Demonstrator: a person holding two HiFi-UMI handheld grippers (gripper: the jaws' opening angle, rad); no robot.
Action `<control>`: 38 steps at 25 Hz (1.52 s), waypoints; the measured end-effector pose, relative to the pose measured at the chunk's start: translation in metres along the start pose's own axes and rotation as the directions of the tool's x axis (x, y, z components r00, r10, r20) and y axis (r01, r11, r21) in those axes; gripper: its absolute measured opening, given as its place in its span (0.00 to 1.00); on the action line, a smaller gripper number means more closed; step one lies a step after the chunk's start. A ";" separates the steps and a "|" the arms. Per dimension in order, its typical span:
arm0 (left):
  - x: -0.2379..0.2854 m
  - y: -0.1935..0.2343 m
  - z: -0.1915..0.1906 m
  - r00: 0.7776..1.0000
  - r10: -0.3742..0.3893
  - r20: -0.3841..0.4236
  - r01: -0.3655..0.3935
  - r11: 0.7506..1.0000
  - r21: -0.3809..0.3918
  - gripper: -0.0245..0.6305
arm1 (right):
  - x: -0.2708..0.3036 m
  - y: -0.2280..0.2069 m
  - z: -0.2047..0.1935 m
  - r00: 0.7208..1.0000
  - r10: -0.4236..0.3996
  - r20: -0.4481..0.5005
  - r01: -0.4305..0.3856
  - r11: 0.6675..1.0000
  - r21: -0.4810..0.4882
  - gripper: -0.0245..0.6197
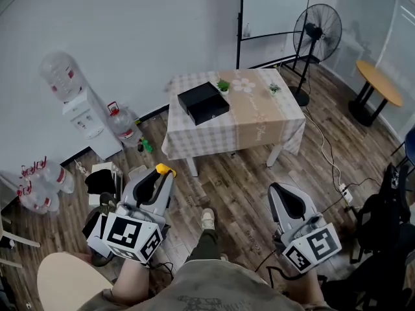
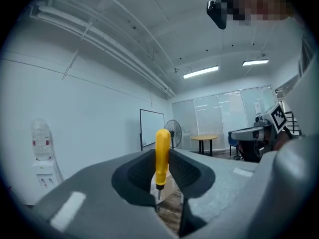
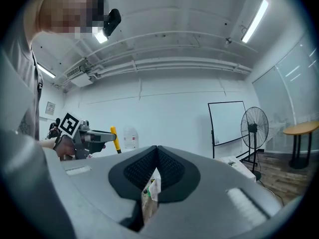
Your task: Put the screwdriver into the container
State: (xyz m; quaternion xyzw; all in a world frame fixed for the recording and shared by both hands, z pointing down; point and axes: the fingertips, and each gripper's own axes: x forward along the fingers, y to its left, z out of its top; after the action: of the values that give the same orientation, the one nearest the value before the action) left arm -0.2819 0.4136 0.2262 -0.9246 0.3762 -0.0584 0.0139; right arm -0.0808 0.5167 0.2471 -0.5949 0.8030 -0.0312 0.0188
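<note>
A yellow-handled screwdriver (image 1: 165,170) is held roughly upright in the left gripper (image 1: 159,177), well apart from the black box (image 1: 203,102) that is judged to be the container meant for it. The left gripper's jaws are seen closed on the lower part of the handle. The rest of the handle stands clear above them and the short metal tip points down. Such a hold is judged to suit lowering the tool into the box, though it cannot be told from here whether the box's top is open. The right gripper (image 1: 279,192) is carried alongside at much the same height, its jaws pressed together with nothing between them. It is judged to be kept out of play, since one gripper is enough for so light a tool. The box is set on a worktop (image 1: 259,128) covered by a checked cloth, toward the end at the head view's left, with a small potted plant (image 1: 224,85) just beside it. A stretch of wooden floor (image 1: 240,186) lies between the person and the worktop. Both grippers are held close to the body over that floor, so the carry across is judged not yet made and the placing not yet begun. A pedestal fan (image 1: 317,24) and a water dispenser (image 1: 81,109) are seen by the walls.
</note>
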 end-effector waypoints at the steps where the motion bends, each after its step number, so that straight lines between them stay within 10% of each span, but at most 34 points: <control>1: 0.004 0.002 -0.001 1.000 -0.002 0.002 0.002 1.000 0.000 0.17 | 0.003 -0.003 -0.001 1.000 -0.004 -0.005 0.004 1.000 0.001 0.08; 38: 0.319 0.204 -0.086 0.953 -0.088 -0.290 0.138 0.978 0.156 0.17 | 0.314 -0.160 -0.053 0.955 -0.109 -0.275 0.103 0.994 -0.035 0.08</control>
State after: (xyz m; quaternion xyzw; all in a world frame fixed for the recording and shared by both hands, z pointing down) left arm -0.2068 0.0463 0.3284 -0.9222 0.3140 -0.2225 0.0378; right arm -0.0228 0.1717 0.3134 -0.6270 0.7650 -0.1069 -0.1010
